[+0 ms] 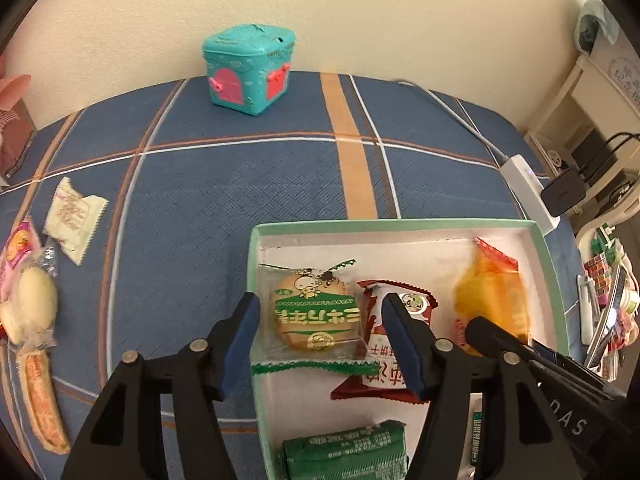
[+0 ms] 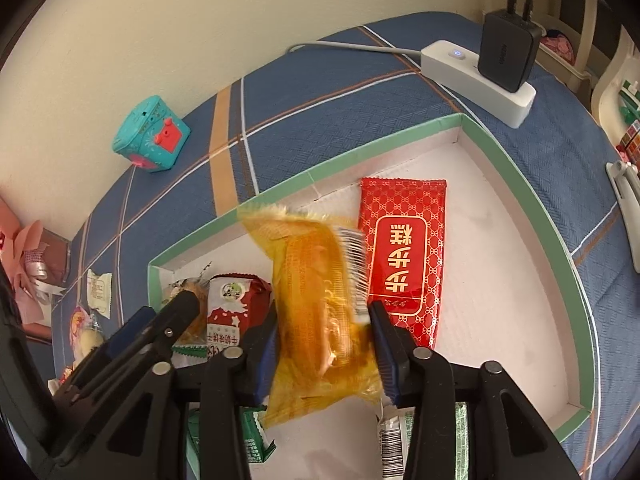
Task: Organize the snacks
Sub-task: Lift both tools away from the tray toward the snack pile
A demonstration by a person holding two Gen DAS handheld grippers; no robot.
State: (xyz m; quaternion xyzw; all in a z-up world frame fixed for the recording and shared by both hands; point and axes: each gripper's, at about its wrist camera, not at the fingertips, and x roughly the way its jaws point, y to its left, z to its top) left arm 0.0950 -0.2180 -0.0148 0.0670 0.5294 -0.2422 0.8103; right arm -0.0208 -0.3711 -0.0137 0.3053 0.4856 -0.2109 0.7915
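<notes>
Here, blurred orange snack packet [image 2: 320,312], translucent, crinkled, between right tool [image 2: 324,344] fingers.

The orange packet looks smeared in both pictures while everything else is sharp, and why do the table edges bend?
Right wrist view: the orange packet between the right gripper fingers is motion-blurred; the red packet beside it reads crisply. Left wrist view: the same packet is smeared, the cookie packet sharp. Both views: fisheye lenses curve the green-rimmed box and darken the corners.
</notes>
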